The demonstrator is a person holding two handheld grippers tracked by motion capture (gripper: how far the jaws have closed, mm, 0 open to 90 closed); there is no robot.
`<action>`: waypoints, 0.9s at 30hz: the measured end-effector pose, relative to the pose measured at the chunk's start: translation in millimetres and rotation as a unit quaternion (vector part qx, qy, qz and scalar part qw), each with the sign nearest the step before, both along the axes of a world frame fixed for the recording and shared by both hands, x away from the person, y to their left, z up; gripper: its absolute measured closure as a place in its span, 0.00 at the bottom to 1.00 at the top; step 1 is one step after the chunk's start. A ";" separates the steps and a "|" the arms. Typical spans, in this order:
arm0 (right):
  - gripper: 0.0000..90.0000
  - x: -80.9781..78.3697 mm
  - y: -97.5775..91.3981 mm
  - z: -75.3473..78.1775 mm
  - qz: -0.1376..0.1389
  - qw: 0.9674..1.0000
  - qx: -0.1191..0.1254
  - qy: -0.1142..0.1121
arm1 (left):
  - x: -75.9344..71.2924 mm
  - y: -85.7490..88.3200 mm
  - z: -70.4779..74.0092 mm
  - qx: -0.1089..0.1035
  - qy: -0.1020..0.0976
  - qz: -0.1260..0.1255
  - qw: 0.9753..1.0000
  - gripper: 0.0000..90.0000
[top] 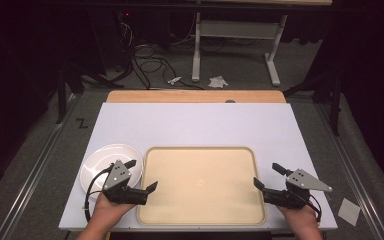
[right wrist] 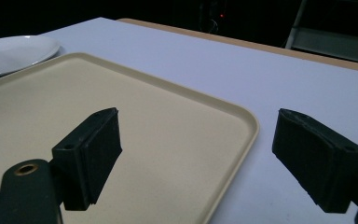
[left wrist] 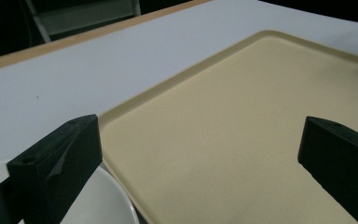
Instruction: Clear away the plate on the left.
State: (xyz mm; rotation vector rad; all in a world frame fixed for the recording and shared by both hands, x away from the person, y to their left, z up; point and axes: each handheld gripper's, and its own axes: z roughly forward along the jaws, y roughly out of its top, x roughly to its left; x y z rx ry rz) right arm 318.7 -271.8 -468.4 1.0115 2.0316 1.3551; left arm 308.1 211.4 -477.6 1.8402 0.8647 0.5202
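Tray, beige, bare: lower centre of the high view, lying on the white table. Left gripper, lower left, jaws spread, holding nothing; right gripper, lower right, likewise. Plate, white, bare, beside the tray's left rim. Nothing loaded; work apparently not begun.

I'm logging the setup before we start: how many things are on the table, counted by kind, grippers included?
Tray: 1
Plate: 1
Grippers: 2, the left gripper and the right gripper, both with jaws apart
Total: 4
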 end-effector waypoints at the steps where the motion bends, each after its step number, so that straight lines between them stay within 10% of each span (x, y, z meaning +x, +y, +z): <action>1: 0.18 -0.1 1.4 0.5 0.005 1.000 -0.002 -0.005 | -1.1 -0.3 -0.1 0.004 -0.004 -0.002 1.000 0.00; 27: 0.18 1.5 4.8 -0.6 0.013 1.000 -0.003 0.000 | -2.8 13.1 2.0 -0.006 -0.014 0.020 1.000 0.01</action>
